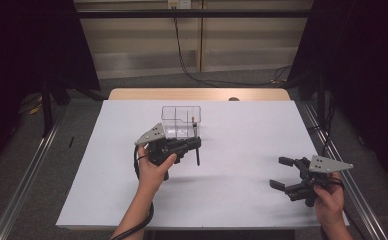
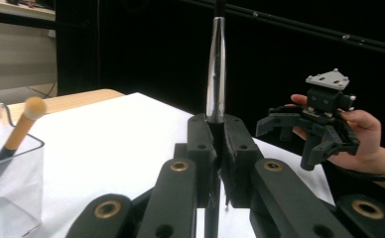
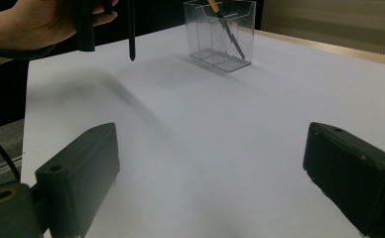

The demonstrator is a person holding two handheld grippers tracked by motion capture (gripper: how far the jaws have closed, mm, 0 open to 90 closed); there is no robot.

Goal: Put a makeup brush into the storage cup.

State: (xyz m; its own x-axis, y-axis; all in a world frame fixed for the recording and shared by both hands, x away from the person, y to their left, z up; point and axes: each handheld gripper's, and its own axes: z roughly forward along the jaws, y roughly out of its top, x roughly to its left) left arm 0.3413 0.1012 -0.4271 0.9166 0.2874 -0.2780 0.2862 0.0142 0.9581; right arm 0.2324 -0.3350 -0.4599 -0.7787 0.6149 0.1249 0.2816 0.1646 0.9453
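High view: the left gripper point(image 1: 196, 144) is held above the white tabletop point(image 1: 242, 130), just in front of the clear organiser box point(image 1: 181, 121). Its fingers are clenched on a slim dark brush point(image 1: 197, 150), which hangs roughly upright with its lower end clear of the tabletop. The clear organiser box stands toward the far middle of the tabletop and is divided into compartments; a second brush point(image 1: 194, 121) leans in its right-hand compartment. The right gripper point(image 1: 281, 173) is held near the right front of the tabletop, well apart from the box, with its fingers spread and nothing between them.

Left gripper view: the two black fingers point(image 2: 200, 148) meet on the brush point(image 2: 216, 74), whose silver ferrule rises straight up above them while the dark handle runs down between them. At the left edge, the organiser box point(image 2: 29, 163) contains the second brush point(image 2: 24, 124), tilted, with an orange shaft and a pale rounded tip. The right gripper point(image 2: 294, 141) appears farther off, held in a hand point(image 2: 366, 136).

Right gripper view: the fingers point(image 3: 81, 173) stand released, wide apart, with bare tabletop point(image 3: 220, 139) between them. The organiser box point(image 3: 223, 34) stands at the far side with the second brush point(image 3: 227, 29) leaning inside. The lower end of the held brush point(image 3: 131, 34) hangs at upper left, above the tabletop
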